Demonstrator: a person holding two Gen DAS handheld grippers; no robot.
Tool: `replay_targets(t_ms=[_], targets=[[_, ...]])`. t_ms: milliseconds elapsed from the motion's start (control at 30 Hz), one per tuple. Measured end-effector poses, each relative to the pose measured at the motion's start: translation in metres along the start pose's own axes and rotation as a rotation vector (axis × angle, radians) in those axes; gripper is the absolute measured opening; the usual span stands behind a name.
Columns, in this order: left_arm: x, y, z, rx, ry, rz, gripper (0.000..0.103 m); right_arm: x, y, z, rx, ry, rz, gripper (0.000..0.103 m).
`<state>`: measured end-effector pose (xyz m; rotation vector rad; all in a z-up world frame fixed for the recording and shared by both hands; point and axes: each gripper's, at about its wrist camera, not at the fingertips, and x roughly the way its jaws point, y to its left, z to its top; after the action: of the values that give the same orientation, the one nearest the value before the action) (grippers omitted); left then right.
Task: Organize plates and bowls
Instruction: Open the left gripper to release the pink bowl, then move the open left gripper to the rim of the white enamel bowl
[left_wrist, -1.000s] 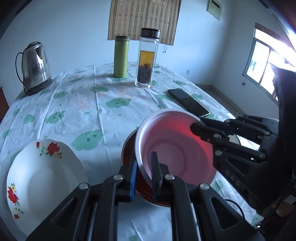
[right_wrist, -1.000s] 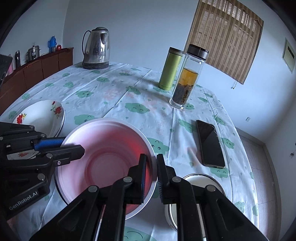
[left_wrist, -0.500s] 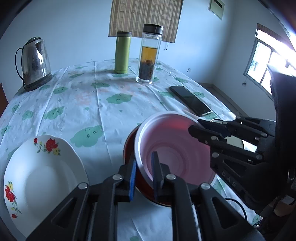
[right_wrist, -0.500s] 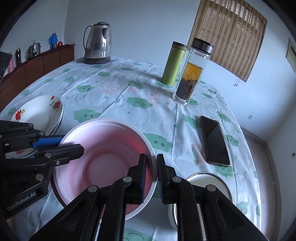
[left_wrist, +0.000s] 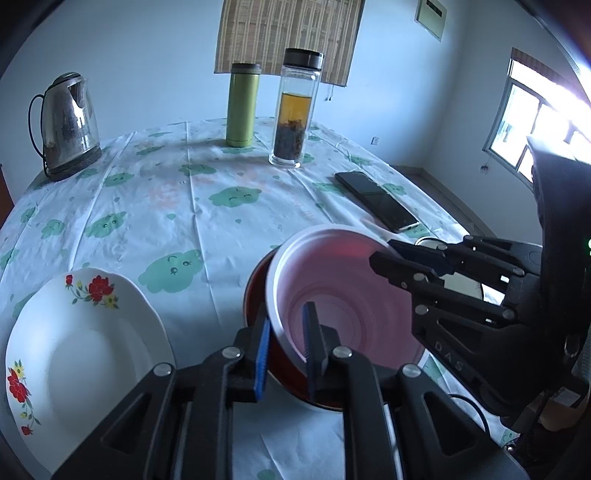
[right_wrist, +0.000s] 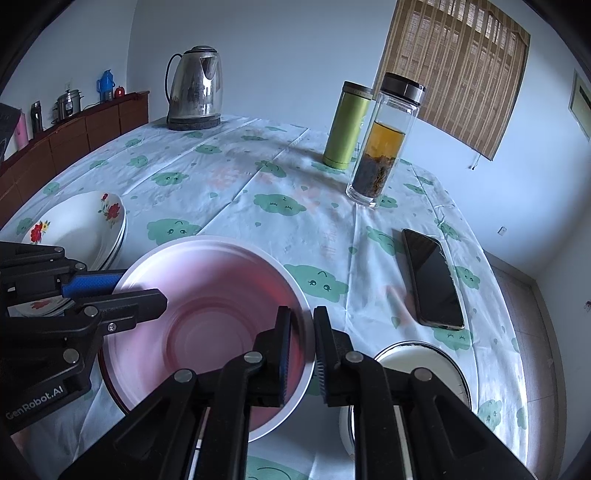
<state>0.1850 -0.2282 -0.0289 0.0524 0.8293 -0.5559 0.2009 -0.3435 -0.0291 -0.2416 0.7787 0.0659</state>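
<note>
Pink bowl (left_wrist: 343, 291) lower (into red bowl (left_wrist: 258, 295))

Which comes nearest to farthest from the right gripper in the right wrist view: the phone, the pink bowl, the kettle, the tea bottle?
1. pink bowl, rim between the right gripper fingers
2. phone, to the right
3. tea bottle, beyond, right of centre
4. kettle, far left edge of the table

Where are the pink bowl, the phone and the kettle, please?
Pink bowl (right_wrist: 207, 332), right wrist view, inner floor.
Phone (right_wrist: 432, 277), right wrist view, screen centre.
Kettle (left_wrist: 68, 122), left wrist view, steel body.
</note>
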Motion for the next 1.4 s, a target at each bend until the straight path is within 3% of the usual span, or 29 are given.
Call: replay_targets(t_ms=[100, 167, 200, 233, 267, 333, 633, 767, 1067, 1400], targets=[[-0.002, -0.001, 0.000, 0.002, -0.014, -0.005, 0.015, -0.001, -0.001, 0.000, 0.003, -0.003, 0.004, 0.015], [-0.007, -0.002, 0.001, 0.003, -0.035, -0.004, 0.034, -0.002, -0.002, -0.001, 0.009, -0.006, 0.010, 0.017], [-0.010, -0.002, 0.001, 0.006, -0.049, -0.003, 0.050, -0.002, -0.002, 0.000, 0.016, -0.009, 0.024, 0.021], [-0.012, -0.004, 0.001, 0.015, -0.063, 0.008, 0.055, -0.002, -0.003, 0.000, 0.025, -0.012, 0.054, 0.032], [-0.013, -0.004, 0.002, 0.022, -0.072, 0.019, 0.056, -0.003, -0.002, -0.001, 0.026, -0.012, 0.072, 0.040], [-0.013, -0.003, 0.002, 0.028, -0.074, 0.034, 0.056, -0.003, 0.001, -0.002, 0.018, -0.016, 0.057, 0.042], [-0.010, 0.001, 0.002, 0.015, -0.055, 0.028, 0.057, -0.004, 0.002, -0.003, 0.017, -0.022, 0.043, 0.043], [-0.008, 0.003, 0.002, 0.008, -0.053, 0.032, 0.058, -0.008, -0.001, -0.004, 0.027, -0.039, 0.030, 0.050], [-0.001, 0.005, 0.000, 0.011, -0.039, 0.054, 0.060, -0.020, -0.004, -0.009, 0.047, -0.070, 0.023, 0.053], [0.011, 0.006, -0.005, 0.021, -0.007, 0.081, 0.062, -0.053, -0.028, -0.036, 0.109, -0.127, -0.015, 0.060]])
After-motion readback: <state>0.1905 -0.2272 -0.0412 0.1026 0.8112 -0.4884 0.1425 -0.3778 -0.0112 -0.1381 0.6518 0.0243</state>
